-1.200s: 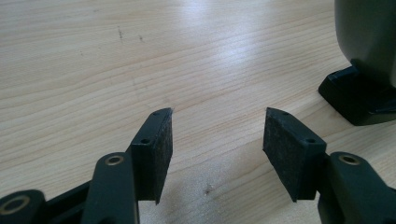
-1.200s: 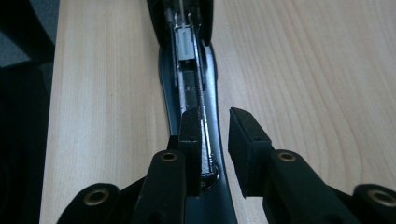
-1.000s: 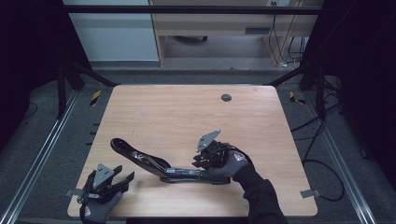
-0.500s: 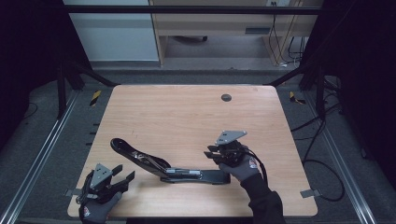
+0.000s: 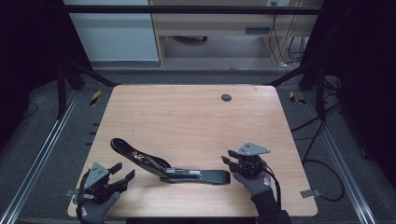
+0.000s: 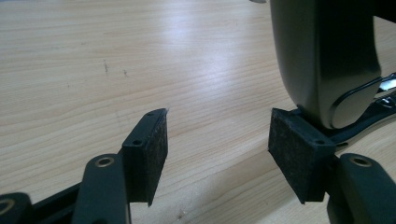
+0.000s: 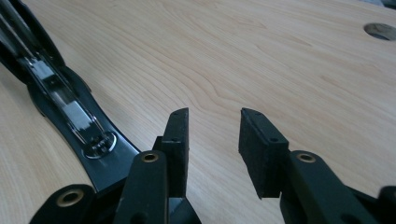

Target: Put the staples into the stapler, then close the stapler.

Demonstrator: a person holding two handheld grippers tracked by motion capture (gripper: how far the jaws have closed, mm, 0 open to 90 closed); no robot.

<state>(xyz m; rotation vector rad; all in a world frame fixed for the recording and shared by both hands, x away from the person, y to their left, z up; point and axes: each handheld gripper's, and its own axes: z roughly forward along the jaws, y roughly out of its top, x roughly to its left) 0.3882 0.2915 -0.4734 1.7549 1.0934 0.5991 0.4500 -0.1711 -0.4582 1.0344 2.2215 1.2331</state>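
Note:
A long black stapler [image 5: 168, 169] lies opened out flat across the front of the wooden table [image 5: 187, 121]. Its metal staple channel faces up. My left gripper [image 5: 123, 170] rests at the front left corner, open, with nothing between its pads. In the left gripper view [image 6: 217, 140] the stapler's rounded end [image 6: 322, 60] stands just behind the right pad. My right gripper [image 5: 227, 157] hovers just right of the stapler's other end, open and holding nothing. In the right gripper view [image 7: 212, 135] the stapler's base [image 7: 70, 107] runs off to the left of the jaws.
A round cable hole [image 5: 226, 97] sits near the table's far edge and shows again as the hole [image 7: 380, 30] at the upper right. Bare wood spreads behind the stapler. Metal frame rails run along both sides of the table, and cables lie on the floor at the right.
My right gripper has moved to the right, from above the stapler's right end to just beyond it. The stapler and the left gripper have stayed put.

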